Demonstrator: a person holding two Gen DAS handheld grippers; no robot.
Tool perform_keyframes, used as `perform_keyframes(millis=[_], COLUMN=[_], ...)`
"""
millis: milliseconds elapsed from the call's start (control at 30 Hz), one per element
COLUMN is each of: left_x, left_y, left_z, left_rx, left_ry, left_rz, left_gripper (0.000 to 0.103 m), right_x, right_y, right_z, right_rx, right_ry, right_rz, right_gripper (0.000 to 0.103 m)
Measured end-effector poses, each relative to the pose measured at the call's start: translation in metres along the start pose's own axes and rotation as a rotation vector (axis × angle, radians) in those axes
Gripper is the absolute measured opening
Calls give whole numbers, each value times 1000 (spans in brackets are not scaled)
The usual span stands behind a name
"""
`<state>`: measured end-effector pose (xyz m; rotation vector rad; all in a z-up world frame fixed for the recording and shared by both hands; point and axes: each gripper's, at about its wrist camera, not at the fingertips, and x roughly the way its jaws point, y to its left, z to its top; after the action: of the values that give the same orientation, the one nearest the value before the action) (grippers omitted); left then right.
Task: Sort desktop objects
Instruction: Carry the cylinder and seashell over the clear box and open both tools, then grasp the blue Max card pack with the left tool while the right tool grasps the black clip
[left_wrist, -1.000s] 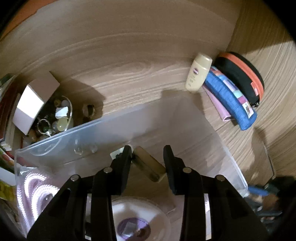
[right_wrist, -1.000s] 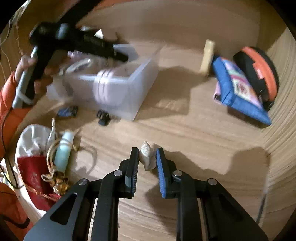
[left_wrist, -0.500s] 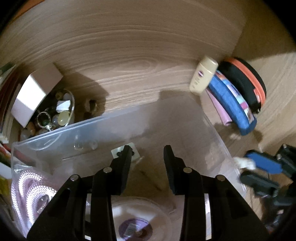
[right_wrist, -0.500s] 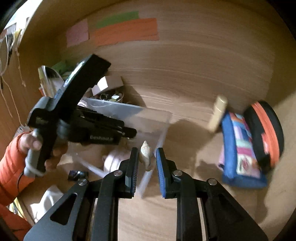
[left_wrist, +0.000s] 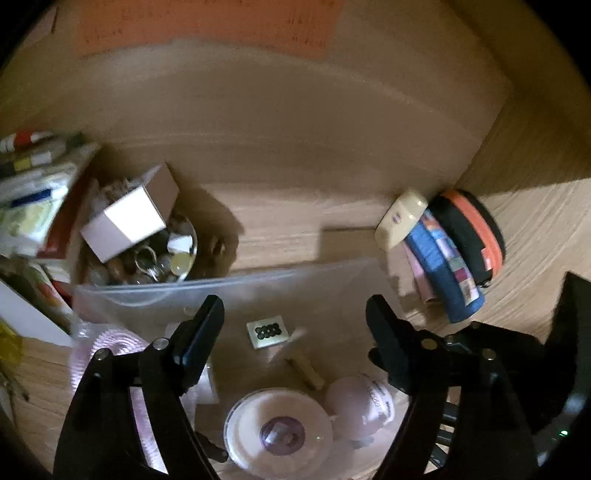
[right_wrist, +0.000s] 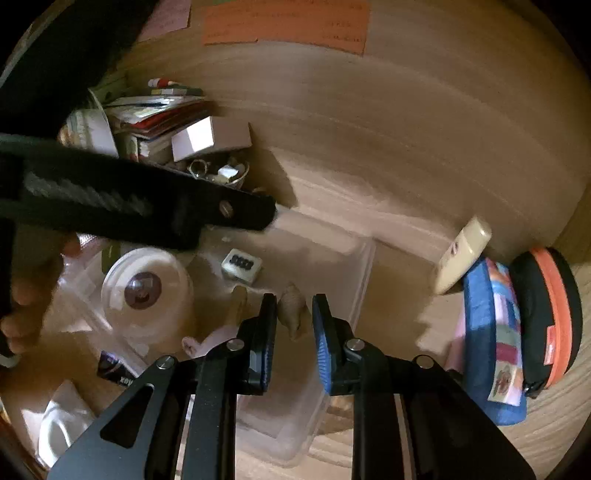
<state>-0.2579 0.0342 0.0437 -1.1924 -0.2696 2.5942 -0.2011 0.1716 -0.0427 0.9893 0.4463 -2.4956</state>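
A: Start nearest. What is the right gripper doing?

B: It is pinching a small spiral seashell between its blue pads, hanging above the clear plastic bin.

A: And the left gripper?

B: Its jaws are opening, spread wide, with nothing between them. It hovers over the bin too, and a hand grips its handle at the bin's left side.

A: What lies inside the bin?

B: At the near end, a round white container with a purple label, with a pale pink rounded thing beside it. A coil of pink-white rope fills the left corner. Toward the middle lies a small tan stick-shaped piece, and just past it a white mahjong tile with dark dots.

A: Outside the bin?

B: Behind the bin's far left corner, a bowl of small trinkets with a white cardboard box leaning on it; left of that, a stack of books and papers. To the bin's right, a cream bottle leans against a blue patchwork pouch, and a black and orange zip case stands beyond the pouch.

A: Farthest off?

B: Orange paper notes on the wooden back panel, well behind the bin.
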Motion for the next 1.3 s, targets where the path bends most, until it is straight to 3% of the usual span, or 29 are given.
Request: perform_keyframes(millis=[133, 200, 267, 400, 467, 733, 933, 1133, 1300], left_x=[-15, -22, -29, -43, -52, -86, -103, -102, -93], left_y=[5, 3, 2, 0, 0, -9, -12, -12, -14], left_z=[3, 2, -1, -7, -15, -59, -89, -116, -143], left_rx=[-19, 3, 15, 51, 71, 187, 215, 232, 290], left_ry=[-34, -64, -94, -117, -142, -152, -146, -112, -92], left_rz=[-15, 14, 39, 51, 73, 160, 228, 199, 224], left_gripper=[84, 90, 92, 92, 92, 94, 94, 94, 93], right_x=[-8, -13, -25, -49, -60, -90, -99, -89, -75], right_y=[1, -1, -2, -5, -6, 7, 19, 23, 22], right_z=[-1, 3, 0, -4, -7, -29, -49, -68, -83], right_rx=[17, 30, 43, 57, 69, 37, 23, 42, 83], right_ry=[-21, -38, -67, -121, -147, -188, -178, -127, -61], right_rz=[-8, -8, -9, -42, -49, -60, -34, 2, 43], right_gripper=[18, 24, 37, 51, 64, 81, 82, 82, 82])
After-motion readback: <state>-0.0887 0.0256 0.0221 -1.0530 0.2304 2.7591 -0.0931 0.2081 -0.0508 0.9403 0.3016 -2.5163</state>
